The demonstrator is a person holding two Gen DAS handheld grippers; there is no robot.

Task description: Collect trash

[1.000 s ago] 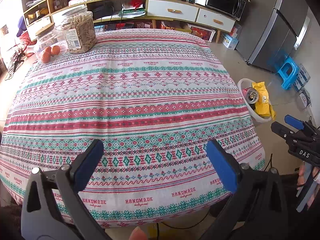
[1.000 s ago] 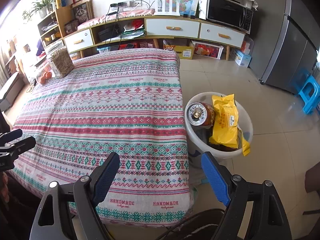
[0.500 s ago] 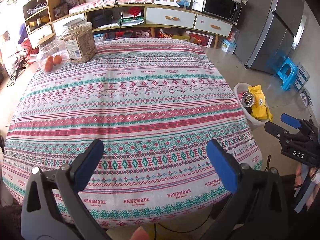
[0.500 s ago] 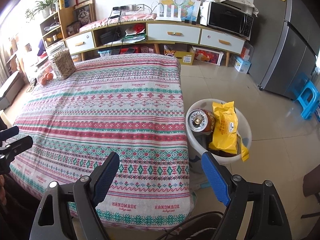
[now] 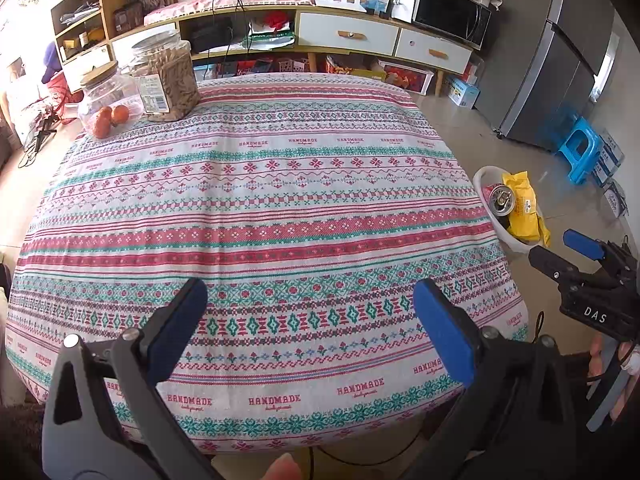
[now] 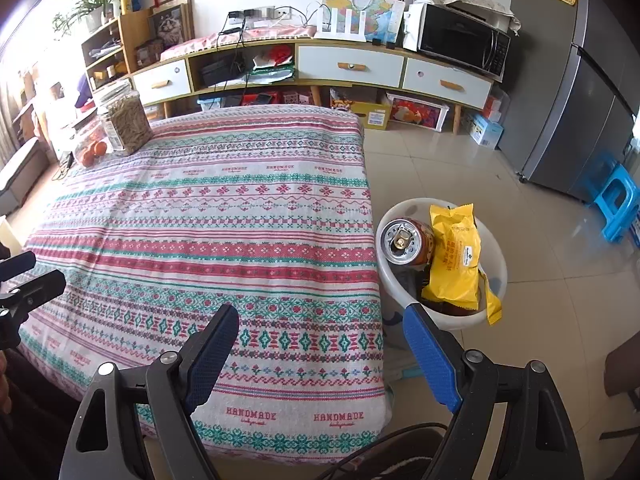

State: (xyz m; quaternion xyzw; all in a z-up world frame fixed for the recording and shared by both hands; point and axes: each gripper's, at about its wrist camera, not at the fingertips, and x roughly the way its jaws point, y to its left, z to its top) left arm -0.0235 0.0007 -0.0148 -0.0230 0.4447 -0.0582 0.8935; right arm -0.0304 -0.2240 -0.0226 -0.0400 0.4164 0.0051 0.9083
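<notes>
Your left gripper (image 5: 306, 306) spread wide and holding nothing above the near edge of the patterned tablecloth (image 5: 256, 208), your right gripper (image 6: 320, 330) likewise wide and bare, soda can (image 6: 406, 242) and yellow snack bag (image 6: 456, 258) in the white bin (image 6: 496, 276) on the floor just beside the table.

Both claws spread wide, holding nothing.
Left claw (image 5: 310, 322) and right claw (image 6: 320, 346) level, blue pads parted; each shows side-on at the edge of the other's view; a fingertip (image 5: 284, 468) shows beneath the left.
</notes>
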